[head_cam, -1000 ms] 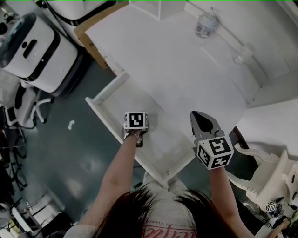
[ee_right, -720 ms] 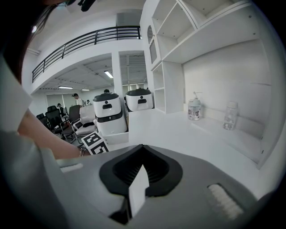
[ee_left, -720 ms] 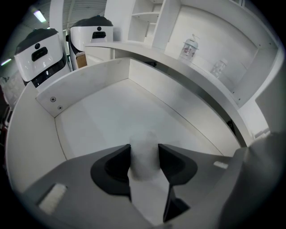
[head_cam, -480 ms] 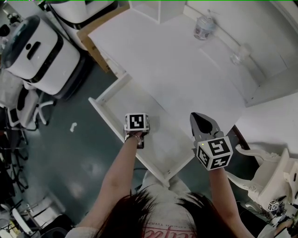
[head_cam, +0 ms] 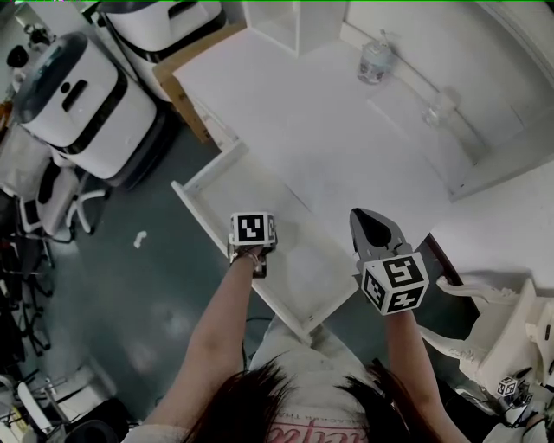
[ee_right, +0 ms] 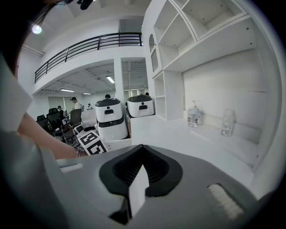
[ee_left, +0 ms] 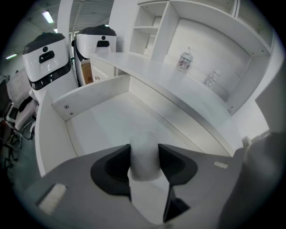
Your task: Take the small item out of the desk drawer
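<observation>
The white desk drawer (head_cam: 201, 177) stands pulled out below the desk top (head_cam: 329, 130). My left gripper (head_cam: 253, 234) hangs over the drawer's near part, with its marker cube facing up. In the left gripper view, the left gripper (ee_left: 144, 150) is shut on a small white cylindrical item (ee_left: 144, 164), with the drawer's floor and walls (ee_left: 89, 96) beyond. The item itself is hidden in the head view. My right gripper (head_cam: 362, 218) hovers at the desk's front edge, right of the drawer. Its jaws (ee_right: 142, 150) are shut with nothing between them.
Two clear jars (head_cam: 374, 60) (head_cam: 437, 108) stand at the back of the desk, near a raised ledge. White wheeled machines (head_cam: 78, 104) and a brown box (head_cam: 186, 82) stand left of the desk. A white chair (head_cam: 502, 337) is at the right, and a shelf unit (head_cam: 277, 22) stands behind.
Nothing has changed in the grips. The head view has shifted slightly, and both grippers stay almost where they were.
</observation>
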The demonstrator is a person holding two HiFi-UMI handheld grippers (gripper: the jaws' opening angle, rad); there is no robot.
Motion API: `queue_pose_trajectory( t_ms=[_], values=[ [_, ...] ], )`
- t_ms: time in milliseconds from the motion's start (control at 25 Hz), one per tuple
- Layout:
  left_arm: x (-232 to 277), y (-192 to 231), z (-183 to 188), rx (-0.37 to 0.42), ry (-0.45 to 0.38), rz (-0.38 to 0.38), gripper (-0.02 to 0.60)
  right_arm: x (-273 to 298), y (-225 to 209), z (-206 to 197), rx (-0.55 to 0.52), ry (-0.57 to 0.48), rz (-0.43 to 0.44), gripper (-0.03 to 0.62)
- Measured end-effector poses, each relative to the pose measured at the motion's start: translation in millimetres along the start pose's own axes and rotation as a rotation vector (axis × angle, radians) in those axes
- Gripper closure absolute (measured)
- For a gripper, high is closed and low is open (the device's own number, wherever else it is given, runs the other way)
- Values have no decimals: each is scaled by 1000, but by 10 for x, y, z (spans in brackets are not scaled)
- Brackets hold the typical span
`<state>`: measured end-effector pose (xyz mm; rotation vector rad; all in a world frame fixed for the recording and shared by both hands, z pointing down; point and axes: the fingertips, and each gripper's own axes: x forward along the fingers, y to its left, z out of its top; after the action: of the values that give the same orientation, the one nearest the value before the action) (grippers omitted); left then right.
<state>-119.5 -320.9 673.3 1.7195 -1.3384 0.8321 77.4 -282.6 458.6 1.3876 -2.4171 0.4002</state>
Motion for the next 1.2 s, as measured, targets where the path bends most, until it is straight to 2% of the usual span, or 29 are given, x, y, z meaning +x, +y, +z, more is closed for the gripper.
queue_pose_trajectory(
  t_ms=[120,1200],
  values=[
    [-69,-86,3,-14,-7,-31,382,-33,29,55,-7,-11,8,592],
    [-944,-312,464,-3,-193,-75,380,-253,143,442,-29,-115,9,592]
  ],
)
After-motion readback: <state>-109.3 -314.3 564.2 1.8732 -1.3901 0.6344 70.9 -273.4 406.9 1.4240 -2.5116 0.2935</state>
